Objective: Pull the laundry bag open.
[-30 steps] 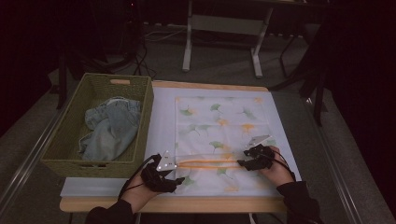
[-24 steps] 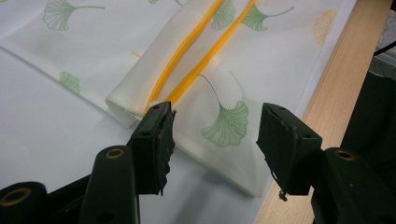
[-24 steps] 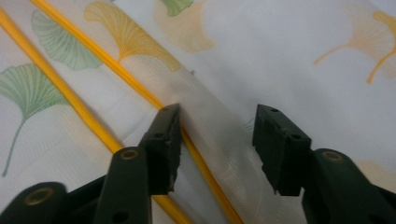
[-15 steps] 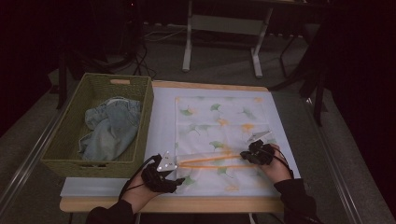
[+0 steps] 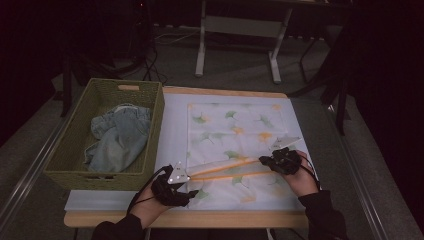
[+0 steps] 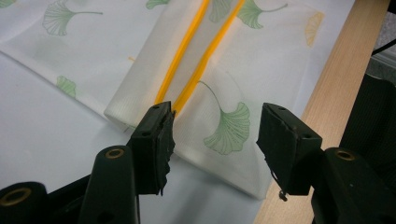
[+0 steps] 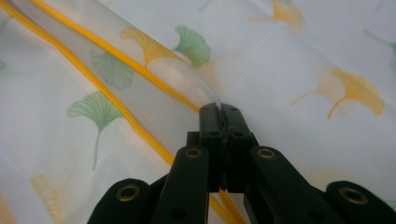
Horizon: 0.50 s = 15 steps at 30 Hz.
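The right hand-held gripper (image 7: 219, 122) is clenched on the folded edge of a thin cloth (image 5: 235, 145), its jaws pressed together with the orange-hemmed fabric pinched between them and rising in a soft curl toward the upper left of the right gripper view. The left hand-held gripper (image 6: 215, 135) is released: its jaws stand wide apart just above the cloth's near corner, one jaw close to or touching the orange hem (image 6: 187, 70), nothing held between them. In the high view both grippers sit in the lower part of the frame, the left one (image 5: 172, 186) at the cloth's left edge, the right one (image 5: 281, 161) toward its right edge, with the folded strip running between them. The cloth, white with green and orange leaf prints, lies spread on the worktop (image 5: 175, 125) in the middle of the frame. It looks light, limp and slightly sheer, so it should drape and slide easily; the doubled hem at a corner seems the firmest place to grip. A woven basket (image 5: 150, 100) holding a bluish garment (image 5: 117, 137) stands at the left.
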Each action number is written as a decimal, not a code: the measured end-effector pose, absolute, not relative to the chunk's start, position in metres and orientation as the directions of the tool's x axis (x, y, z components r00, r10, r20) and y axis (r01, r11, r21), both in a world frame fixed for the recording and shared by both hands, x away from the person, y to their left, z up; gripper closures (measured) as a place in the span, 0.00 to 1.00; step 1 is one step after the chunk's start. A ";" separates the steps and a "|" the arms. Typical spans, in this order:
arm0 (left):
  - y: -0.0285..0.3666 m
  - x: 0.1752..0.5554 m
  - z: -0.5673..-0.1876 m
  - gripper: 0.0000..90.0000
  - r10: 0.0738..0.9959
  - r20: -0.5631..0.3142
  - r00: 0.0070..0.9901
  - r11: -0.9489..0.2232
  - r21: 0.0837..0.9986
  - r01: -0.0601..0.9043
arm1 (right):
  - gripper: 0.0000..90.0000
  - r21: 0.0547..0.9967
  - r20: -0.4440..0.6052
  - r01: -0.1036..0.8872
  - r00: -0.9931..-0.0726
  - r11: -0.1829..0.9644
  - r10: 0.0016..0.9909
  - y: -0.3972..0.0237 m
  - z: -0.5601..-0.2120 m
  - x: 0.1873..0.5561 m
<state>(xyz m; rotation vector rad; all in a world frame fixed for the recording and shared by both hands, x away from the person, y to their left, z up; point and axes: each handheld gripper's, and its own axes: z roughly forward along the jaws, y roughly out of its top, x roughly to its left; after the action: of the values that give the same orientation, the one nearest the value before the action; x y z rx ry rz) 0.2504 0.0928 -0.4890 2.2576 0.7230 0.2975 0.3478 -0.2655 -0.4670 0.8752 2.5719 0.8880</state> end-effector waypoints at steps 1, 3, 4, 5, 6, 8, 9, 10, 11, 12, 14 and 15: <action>0.093 0.250 -0.489 0.50 0.580 -0.002 0.815 -0.572 0.711 0.409 | 0.99 0.644 -0.066 0.444 -0.778 0.622 0.624 -0.265 -0.464 0.347; 0.093 0.250 -0.488 0.50 0.580 -0.003 0.814 -0.570 0.713 0.409 | 0.99 0.664 -0.049 0.439 -0.783 0.606 0.620 -0.266 -0.457 0.345; 0.093 0.250 -0.488 0.50 0.580 -0.002 0.814 -0.570 0.714 0.408 | 0.99 0.670 -0.052 0.433 -0.783 0.603 0.619 -0.265 -0.454 0.344; 0.093 0.250 -0.488 0.50 0.581 -0.004 0.814 -0.568 0.715 0.408 | 0.99 0.674 -0.063 0.424 -0.783 0.605 0.618 -0.265 -0.451 0.343; 0.093 0.250 -0.488 0.50 0.581 -0.002 0.814 -0.569 0.715 0.407 | 0.99 0.680 -0.066 0.419 -0.783 0.602 0.619 -0.266 -0.448 0.343; 0.094 0.250 -0.487 0.49 0.581 -0.003 0.814 -0.568 0.715 0.408 | 0.99 0.689 -0.073 0.409 -0.782 0.599 0.618 -0.266 -0.443 0.341; 0.094 0.250 -0.487 0.49 0.580 -0.001 0.815 -0.568 0.716 0.405 | 0.98 0.695 -0.072 0.404 -0.783 0.594 0.618 -0.266 -0.440 0.340; 0.094 0.249 -0.487 0.49 0.580 0.000 0.815 -0.568 0.717 0.404 | 0.98 0.699 -0.072 0.402 -0.784 0.592 0.617 -0.266 -0.439 0.339; 0.094 0.249 -0.487 0.49 0.580 -0.002 0.814 -0.567 0.717 0.406 | 0.98 0.699 -0.076 0.398 -0.784 0.594 0.616 -0.267 -0.438 0.339; 0.094 0.249 -0.487 0.49 0.581 -0.002 0.814 -0.567 0.717 0.406 | 0.98 0.705 -0.064 0.401 -0.785 0.585 0.616 -0.267 -0.437 0.338; 0.094 0.249 -0.486 0.49 0.580 0.002 0.815 -0.569 0.717 0.403 | 0.98 0.714 -0.076 0.391 -0.781 0.581 0.619 -0.268 -0.435 0.337; 0.094 0.249 -0.486 0.49 0.580 0.000 0.814 -0.566 0.719 0.404 | 0.98 0.717 -0.079 0.390 -0.778 0.578 0.623 -0.269 -0.434 0.336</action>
<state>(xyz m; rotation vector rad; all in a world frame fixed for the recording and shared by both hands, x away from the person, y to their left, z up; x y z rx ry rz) 0.2487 0.0944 -0.4858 2.2481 0.7191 0.3049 0.3356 -0.2687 -0.4336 0.8267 2.4894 1.0152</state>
